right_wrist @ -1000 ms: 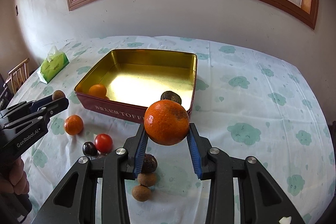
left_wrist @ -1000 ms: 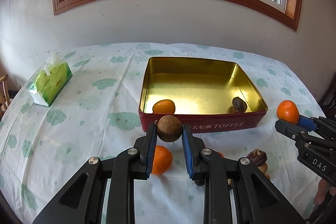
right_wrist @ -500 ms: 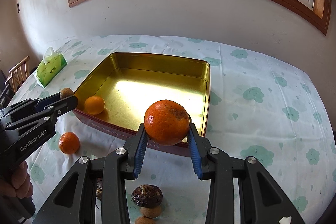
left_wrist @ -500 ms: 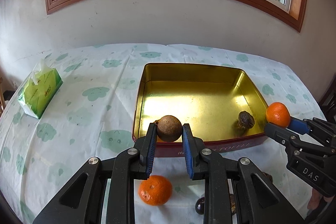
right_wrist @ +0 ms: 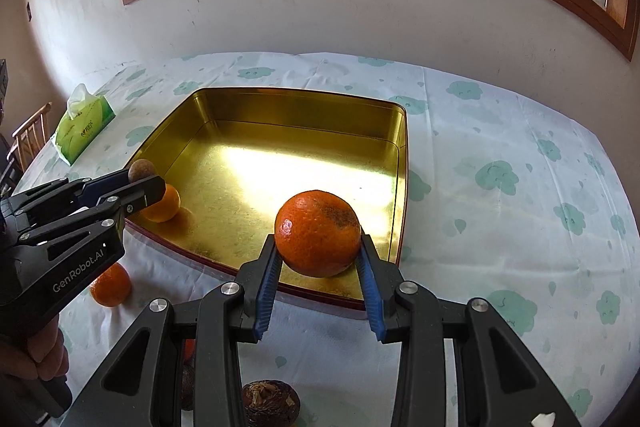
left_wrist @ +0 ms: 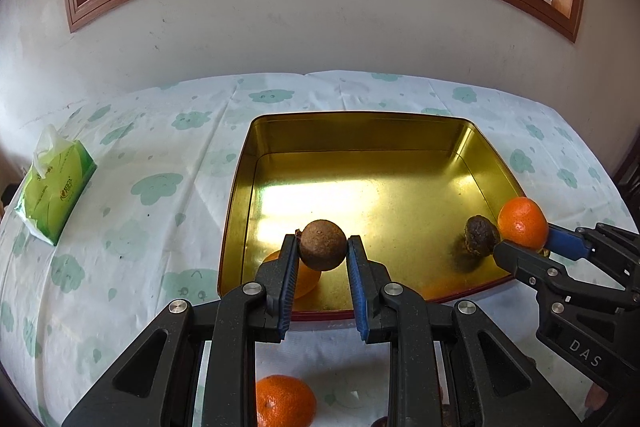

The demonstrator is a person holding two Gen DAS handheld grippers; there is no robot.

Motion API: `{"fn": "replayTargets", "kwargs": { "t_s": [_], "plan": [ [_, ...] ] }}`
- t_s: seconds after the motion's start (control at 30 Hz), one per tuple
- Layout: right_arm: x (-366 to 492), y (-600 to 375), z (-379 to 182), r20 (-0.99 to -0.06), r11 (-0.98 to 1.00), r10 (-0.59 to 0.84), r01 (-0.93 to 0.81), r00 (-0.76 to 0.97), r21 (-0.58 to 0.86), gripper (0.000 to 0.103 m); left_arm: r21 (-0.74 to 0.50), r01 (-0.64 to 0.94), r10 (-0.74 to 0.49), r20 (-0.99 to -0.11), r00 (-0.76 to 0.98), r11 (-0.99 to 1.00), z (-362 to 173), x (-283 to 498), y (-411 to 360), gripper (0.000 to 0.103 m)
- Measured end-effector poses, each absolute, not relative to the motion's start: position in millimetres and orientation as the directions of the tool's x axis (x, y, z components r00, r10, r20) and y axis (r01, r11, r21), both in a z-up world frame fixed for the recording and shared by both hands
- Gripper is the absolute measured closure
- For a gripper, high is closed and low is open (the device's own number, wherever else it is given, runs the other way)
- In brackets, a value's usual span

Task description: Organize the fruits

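Over the near edge of the gold tin (left_wrist: 360, 131), your left gripper (left_wrist: 322, 255) pinches a small brown fruit (left_wrist: 322, 245) between its blue pads; your right gripper (right_wrist: 319, 251) pinches a large orange (right_wrist: 318, 233) in the same way, above the near right corner of the tin.

Inside the tin a small orange (right_wrist: 162, 205) lies near the left wall, and a dark wrinkled fruit (left_wrist: 481, 234) lies near the right wall; on the counter (right_wrist: 500, 147) another orange (right_wrist: 110, 285) and a dark shrivelled fruit (right_wrist: 270, 403) wait outside, close to you; a green tissue pack (left_wrist: 54, 189) stands well apart on the left.

The brown fruit looks hard, dry and light, so it should sit firmly in the pads, but it is round and may roll when you let it go; hold it across its widest part. The large orange seems heavier, with a soft skin that gives under pressure; grip it at its middle and do not squeeze hard, because the peel can bruise.

Compared with one second ago, both grippers have come forward and now hang over the tin, while before they were in front of its red wall; the fruits in them are held as before, and the loose fruits have not moved.
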State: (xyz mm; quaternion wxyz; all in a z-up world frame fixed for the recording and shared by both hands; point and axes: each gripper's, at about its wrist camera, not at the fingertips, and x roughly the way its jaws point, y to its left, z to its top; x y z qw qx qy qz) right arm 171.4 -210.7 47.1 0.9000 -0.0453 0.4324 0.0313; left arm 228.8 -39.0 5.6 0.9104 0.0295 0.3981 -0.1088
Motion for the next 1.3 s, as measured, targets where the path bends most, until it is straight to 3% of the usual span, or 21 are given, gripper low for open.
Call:
{"fn": "replayTargets", "kwargs": {
  "t_s": [0.37, 0.67, 1.13, 1.3],
  "plan": [
    [176.8, -211.5, 40.1, -0.787, 0.995, 0.016, -0.086, 0.617, -0.047, 0.068, -0.019, 0.224, -0.162, -0.749, 0.642, 0.974, -6.0, 236.0, -45.7, 0.078],
    [177.7, -213.3, 39.3, -0.785, 0.996, 0.022, -0.083, 0.619, -0.037, 0.068, -0.102, 0.266, -0.251, -0.741, 0.622, 0.959, -6.5, 238.7, -38.4, 0.078],
    [176.0, -214.9, 38.5, -0.779, 0.997, 0.045, -0.082, 0.625, -0.009, 0.064, -0.048, 0.25, -0.2, -0.751, 0.629, 0.967, -4.2, 238.5, -42.8, 0.075],
    [171.7, -214.2, 42.1, -0.772, 0.996, 0.043, -0.086, 0.634, -0.016, 0.059, -0.035, 0.25, -0.189, -0.756, 0.627, 0.968, -3.6, 234.3, -44.2, 0.063]
  ]
}}
